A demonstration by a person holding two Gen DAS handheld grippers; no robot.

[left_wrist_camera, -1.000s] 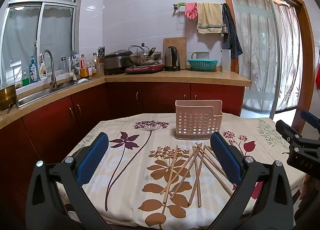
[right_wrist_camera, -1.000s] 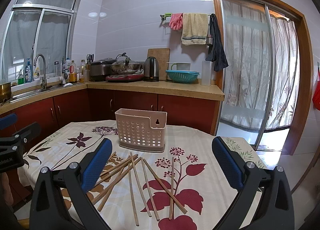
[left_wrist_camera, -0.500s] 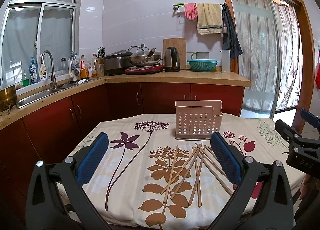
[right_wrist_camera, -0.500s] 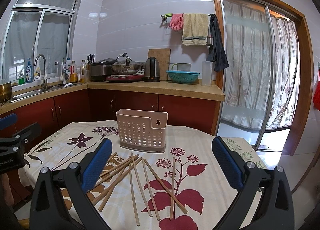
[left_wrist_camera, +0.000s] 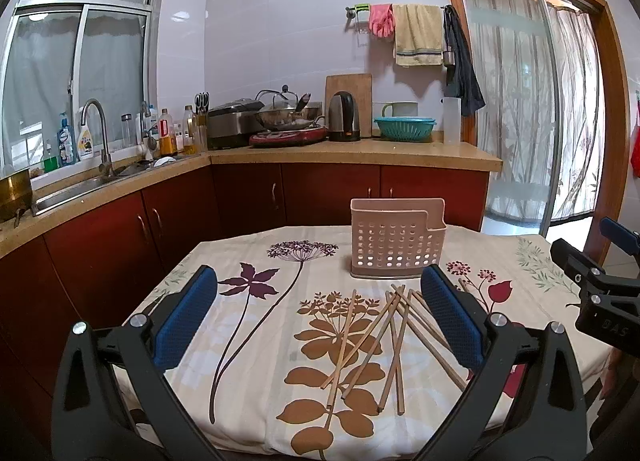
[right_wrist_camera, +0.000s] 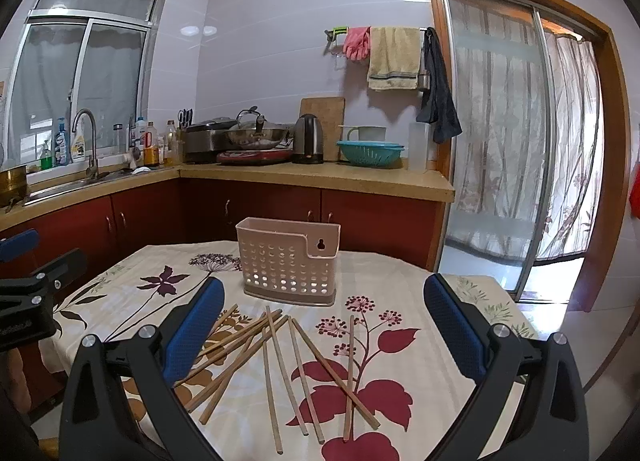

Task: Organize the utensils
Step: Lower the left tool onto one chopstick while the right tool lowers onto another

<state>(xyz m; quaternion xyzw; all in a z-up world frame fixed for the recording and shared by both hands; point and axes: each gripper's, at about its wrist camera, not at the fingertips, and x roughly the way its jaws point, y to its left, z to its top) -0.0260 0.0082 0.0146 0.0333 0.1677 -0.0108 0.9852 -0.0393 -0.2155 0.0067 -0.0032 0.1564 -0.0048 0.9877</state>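
Both the left tool [left_wrist_camera: 318, 317] and right tool [right_wrist_camera: 324, 327] are hovering spread and empty, while all chopsticks [right_wrist_camera: 280, 357] are lying loose before the unfilled basket [right_wrist_camera: 288, 261] on the worktop [left_wrist_camera: 256, 341].

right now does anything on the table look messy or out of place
Yes: the chopsticks lie loose on the tablecloth, fanned out and crossing one another in front of the holder. The holder stands upright, and nothing shows inside it through its holes or above its rim. Both tongs, left and right, are open and hold nothing.
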